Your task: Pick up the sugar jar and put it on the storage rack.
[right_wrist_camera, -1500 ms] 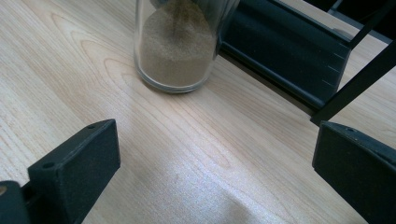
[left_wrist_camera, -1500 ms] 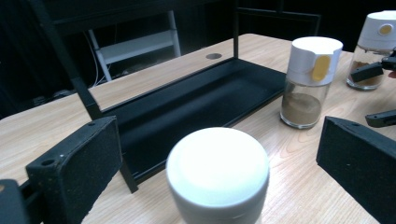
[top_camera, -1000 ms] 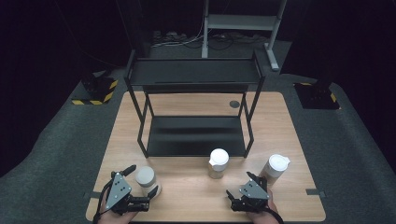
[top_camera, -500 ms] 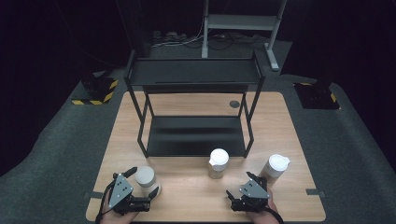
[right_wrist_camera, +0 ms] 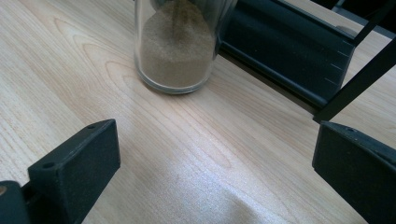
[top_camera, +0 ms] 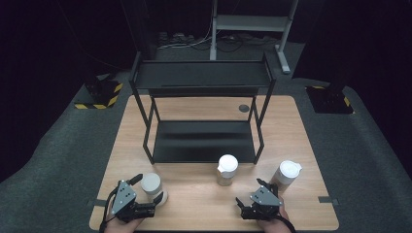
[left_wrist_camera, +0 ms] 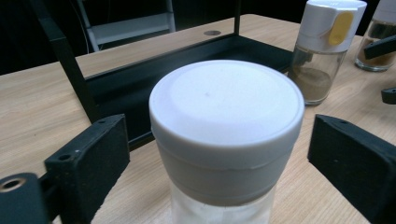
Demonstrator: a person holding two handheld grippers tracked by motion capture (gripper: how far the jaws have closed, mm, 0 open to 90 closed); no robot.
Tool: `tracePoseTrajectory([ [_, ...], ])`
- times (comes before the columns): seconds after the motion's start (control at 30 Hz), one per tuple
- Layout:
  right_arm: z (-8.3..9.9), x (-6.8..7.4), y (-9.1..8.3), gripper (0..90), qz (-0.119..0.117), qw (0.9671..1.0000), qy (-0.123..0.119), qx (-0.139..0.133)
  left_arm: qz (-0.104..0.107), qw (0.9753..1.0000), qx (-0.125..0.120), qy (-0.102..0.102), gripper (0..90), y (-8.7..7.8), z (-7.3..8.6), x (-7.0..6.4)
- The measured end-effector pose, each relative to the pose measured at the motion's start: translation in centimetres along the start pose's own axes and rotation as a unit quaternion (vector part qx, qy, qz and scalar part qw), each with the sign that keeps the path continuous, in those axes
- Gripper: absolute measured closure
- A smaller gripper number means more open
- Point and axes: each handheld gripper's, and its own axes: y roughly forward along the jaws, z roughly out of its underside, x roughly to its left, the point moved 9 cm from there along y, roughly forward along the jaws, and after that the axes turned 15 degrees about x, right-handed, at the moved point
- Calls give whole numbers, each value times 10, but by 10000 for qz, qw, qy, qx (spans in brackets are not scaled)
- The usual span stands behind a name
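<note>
Pale wood is showing across the whole table (top_camera: 301, 145), with a black two-tier metal rack (top_camera: 201, 114) standing at its middle and far side. Three white-capped glass jars are sitting along the near edge: one at the left (top_camera: 151, 187), a spice jar (top_camera: 227, 169) in the middle just in front of the rack, and another (top_camera: 287, 173) at the right. The left gripper (top_camera: 151, 196) is sitting low at the near left with its jaws spread wide on either side of the left jar, not touching it. The right gripper (top_camera: 250, 194) is resting at the near right, jaws also gaping apart over bare wood, pointing toward the middle jar (right_wrist_camera: 180, 44), which is holding brown powder.
</note>
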Motion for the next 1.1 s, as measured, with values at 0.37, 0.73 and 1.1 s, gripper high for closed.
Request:
tracePoseTrajectory([
  [0.37, 0, 0, -1, 3, 14, 10000, -32, -61, 64, 9999, 36, 94, 189, 3, 6, 1],
  [0.73, 0, 1, 0, 3, 21, 10000, -59, -24, 274, 9996, 16, 87, 283, 8, 9, -3],
  [1.1, 0, 0, -1, 3, 37, 10000, -57, -51, 345, 9994, -27, -94, 350, 7, 9, -1],
])
